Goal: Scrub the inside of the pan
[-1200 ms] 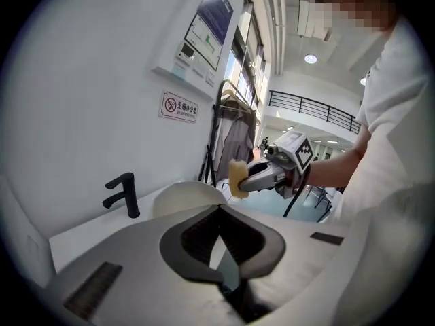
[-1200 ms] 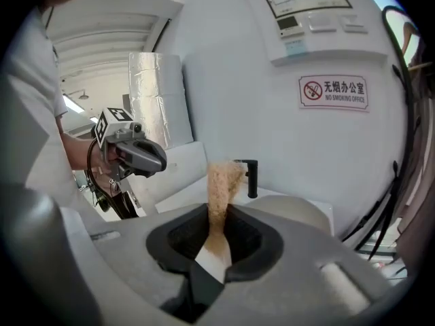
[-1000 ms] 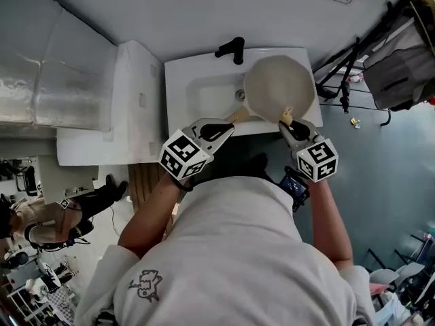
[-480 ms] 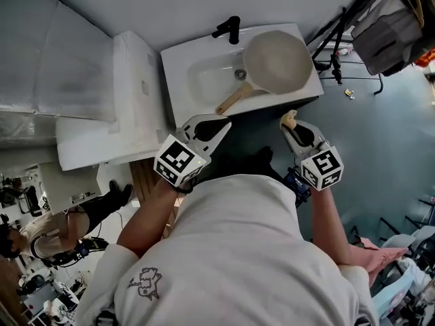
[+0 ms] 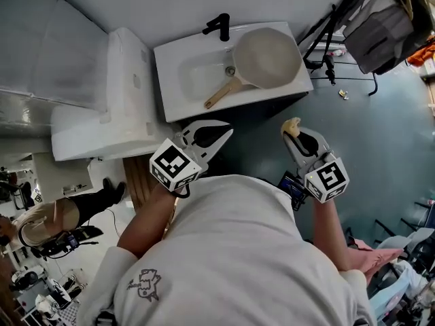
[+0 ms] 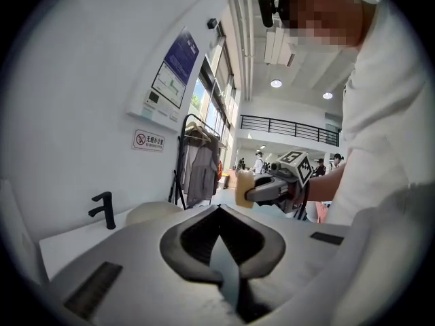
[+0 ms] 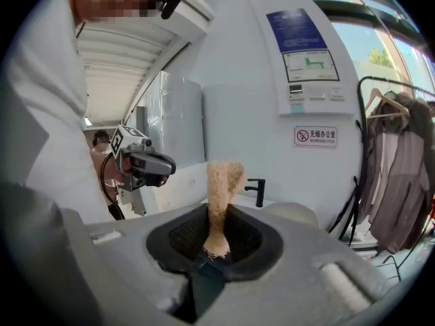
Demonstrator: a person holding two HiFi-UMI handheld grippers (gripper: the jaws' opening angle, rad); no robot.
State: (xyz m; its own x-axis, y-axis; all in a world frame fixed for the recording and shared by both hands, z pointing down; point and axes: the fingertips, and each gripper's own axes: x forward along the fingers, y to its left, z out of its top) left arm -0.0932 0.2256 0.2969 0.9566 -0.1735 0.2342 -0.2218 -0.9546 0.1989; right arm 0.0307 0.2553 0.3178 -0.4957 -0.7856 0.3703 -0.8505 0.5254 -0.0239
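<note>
Presently left gripper has jaws clenched empty; right gripper grasps sponge; pan lies unheld in sink, so scrubbing could skid it.

The left gripper filled the lower frame, its 2 jaws closed tip to tip with nothing between them, the black pads bowing out into a diamond-shaped gap behind the tips. Beyond it lay the white sink counter with a black faucet at the left, and the pale pan just right of the faucet. The right gripper hung level at centre right, a tan sponge clamped at its tip and its marker cube behind. A no-smoking sign and a poster hung on the wall, beside a clothes rack. The person's white shirt filled the right side.
</note>
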